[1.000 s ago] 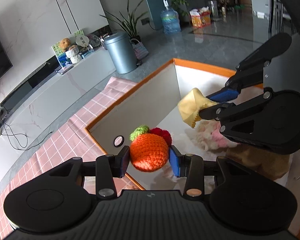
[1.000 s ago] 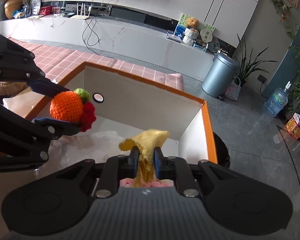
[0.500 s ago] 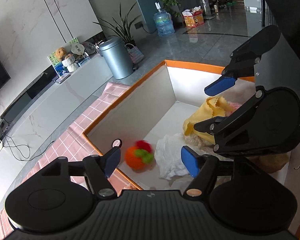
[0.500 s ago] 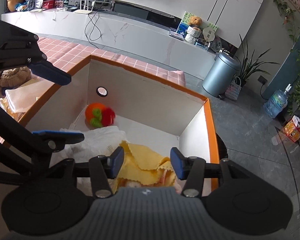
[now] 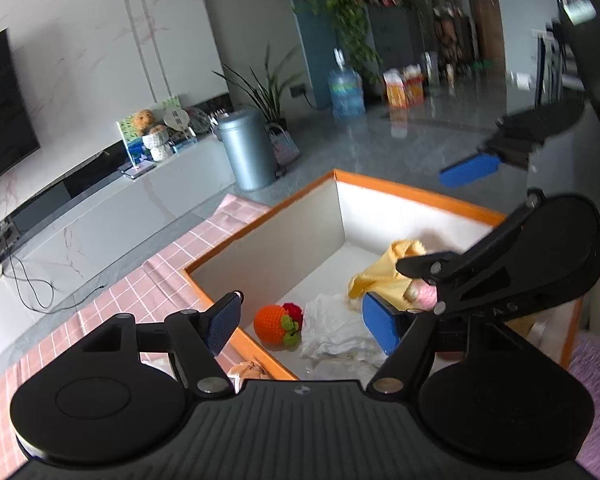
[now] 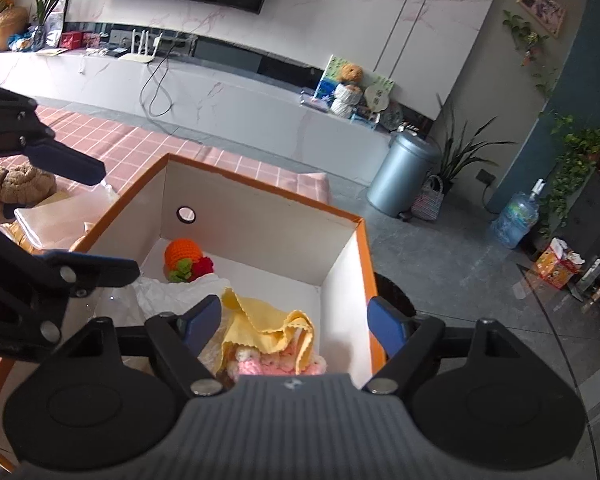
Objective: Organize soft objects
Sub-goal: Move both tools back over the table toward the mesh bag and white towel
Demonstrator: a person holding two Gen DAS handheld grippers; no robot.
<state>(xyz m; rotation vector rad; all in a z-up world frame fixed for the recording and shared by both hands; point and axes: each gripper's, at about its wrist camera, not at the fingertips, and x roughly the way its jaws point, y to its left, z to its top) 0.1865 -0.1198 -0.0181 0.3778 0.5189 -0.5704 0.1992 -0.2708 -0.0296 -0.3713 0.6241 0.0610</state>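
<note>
An orange-rimmed white box [image 5: 412, 190] [image 6: 260, 178] stands on the pink checked tablecloth. Inside it lie a crocheted orange toy [image 5: 277, 324] [image 6: 182, 258] with green and red bits, a white crumpled cloth [image 5: 332, 330] [image 6: 168, 294], a yellow cloth [image 5: 384, 274] [image 6: 266, 326] and a pink knitted item [image 6: 278, 366] under it. My left gripper [image 5: 302, 326] is open and empty above the box's near corner. My right gripper [image 6: 294, 326] is open and empty above the yellow cloth; it also shows in the left wrist view [image 5: 470, 170].
A brown plush [image 6: 14, 184] and clear bags [image 6: 56, 218] lie on the tablecloth [image 5: 132, 292] left of the box. A grey bin [image 6: 404, 174] and a water bottle [image 6: 516, 216] stand on the floor beyond the table. A low white cabinet [image 6: 220, 100] runs along the wall.
Both grippers opened. The orange toy dropped from my left gripper into the box's far corner. The yellow cloth dropped from my right gripper onto the pink item. Both grippers have lifted back.
</note>
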